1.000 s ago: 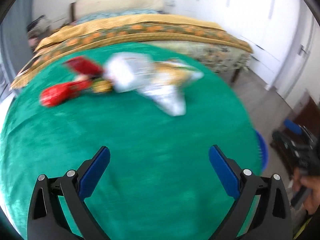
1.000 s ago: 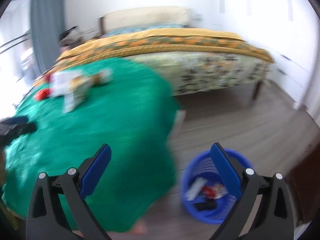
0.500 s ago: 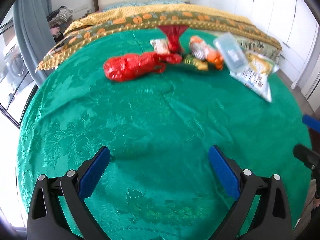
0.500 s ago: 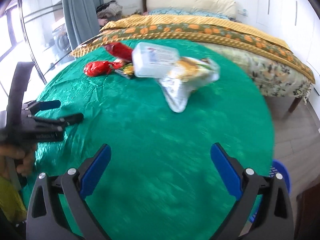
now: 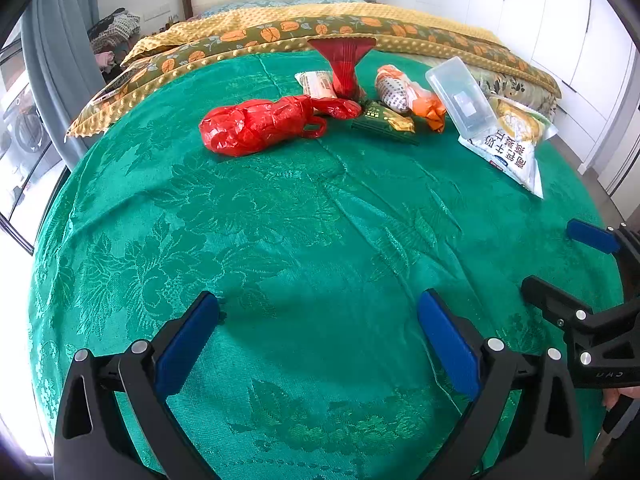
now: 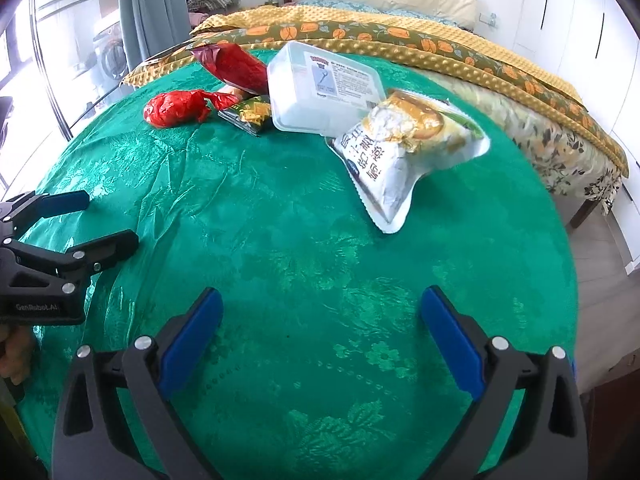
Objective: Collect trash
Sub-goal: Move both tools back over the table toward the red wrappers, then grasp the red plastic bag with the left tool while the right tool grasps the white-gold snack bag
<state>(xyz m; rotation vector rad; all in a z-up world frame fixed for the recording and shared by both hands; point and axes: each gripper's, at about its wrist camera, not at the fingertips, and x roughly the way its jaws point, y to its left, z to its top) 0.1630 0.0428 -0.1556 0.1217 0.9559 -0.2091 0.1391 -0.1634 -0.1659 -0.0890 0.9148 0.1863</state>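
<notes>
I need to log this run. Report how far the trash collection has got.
Nothing visibly collected here: no bin is in view. In hand: nothing; the left gripper and right gripper both hover open and empty over the green tablecloth. Left on the table: red plastic bag, red pouch, green wrapper, orange-and-white wrapper, clear plastic box and white snack bag.

Both wrist cameras look forward along their own spread blue fingers, low over the green tablecloth, toward the bed. The left view faces the trash cluster from the left, the right view from the right; they share the red bag and clear plastic box.
</notes>
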